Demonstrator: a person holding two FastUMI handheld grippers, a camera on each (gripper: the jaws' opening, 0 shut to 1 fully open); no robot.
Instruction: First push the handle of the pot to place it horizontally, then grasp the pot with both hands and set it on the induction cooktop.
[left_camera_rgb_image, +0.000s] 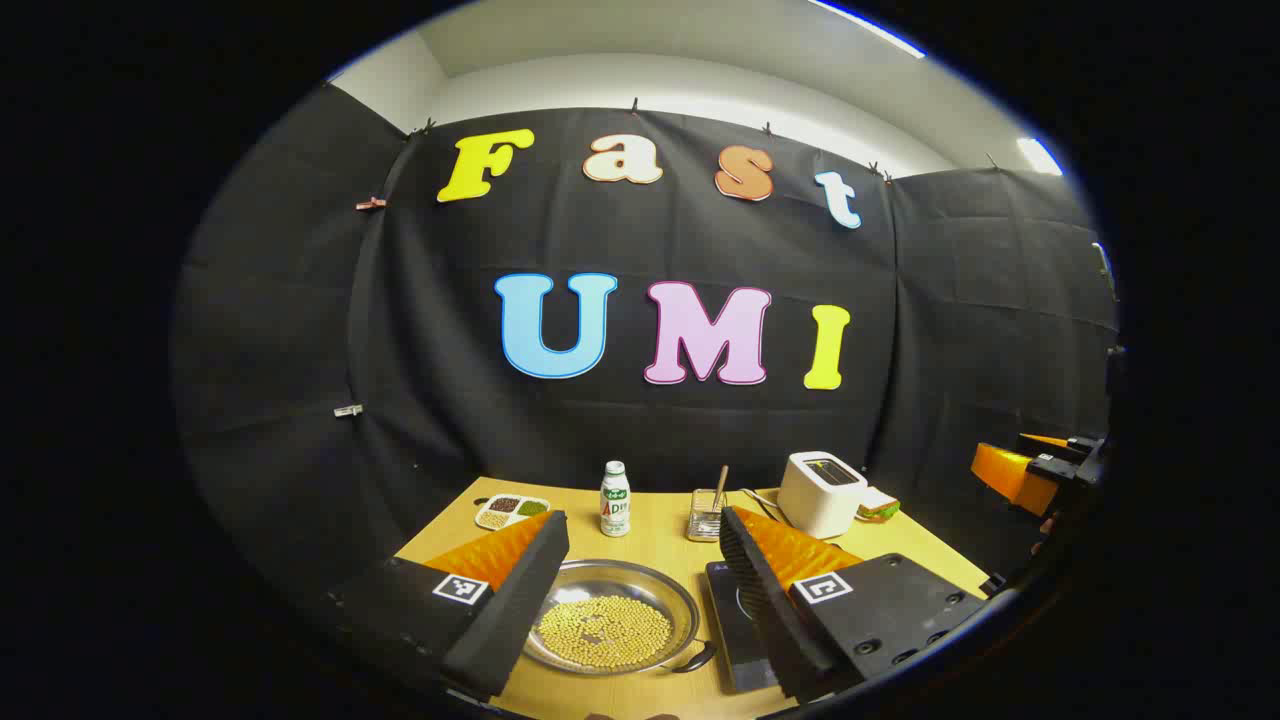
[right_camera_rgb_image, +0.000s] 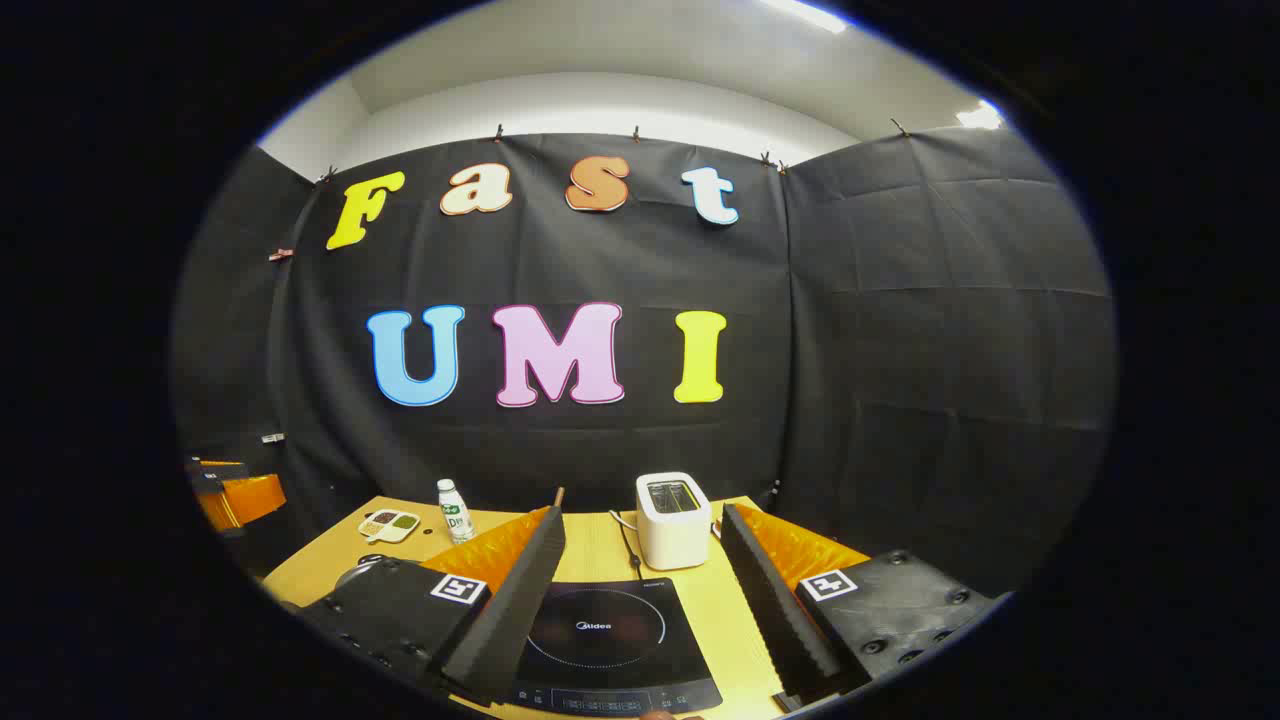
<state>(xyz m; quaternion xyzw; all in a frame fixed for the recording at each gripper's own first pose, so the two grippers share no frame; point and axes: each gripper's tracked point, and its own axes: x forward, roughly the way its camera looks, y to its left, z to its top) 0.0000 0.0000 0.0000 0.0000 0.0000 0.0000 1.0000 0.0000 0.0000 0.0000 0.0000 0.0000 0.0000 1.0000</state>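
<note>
A shallow steel pot (left_camera_rgb_image: 610, 615) holding yellow beans sits on the wooden table, low in the left gripper view. Its short dark handle (left_camera_rgb_image: 697, 656) points toward the near right. My left gripper (left_camera_rgb_image: 640, 520) hovers open above it, one finger on each side of the pot, touching nothing. The black induction cooktop (right_camera_rgb_image: 600, 630) lies just right of the pot, and in the right gripper view it rests between the fingers of my open right gripper (right_camera_rgb_image: 642, 515), which hangs above it. The other gripper's orange body (left_camera_rgb_image: 1025, 470) shows at the far right of the left gripper view.
Along the back of the table stand a small white bottle (left_camera_rgb_image: 615, 498), a glass with a stick in it (left_camera_rgb_image: 708, 515), a white toaster (left_camera_rgb_image: 820, 490) with a sandwich (left_camera_rgb_image: 878, 507) beside it, and a divided dish of grains (left_camera_rgb_image: 511, 510). The toaster's cord (right_camera_rgb_image: 630, 545) runs toward the cooktop.
</note>
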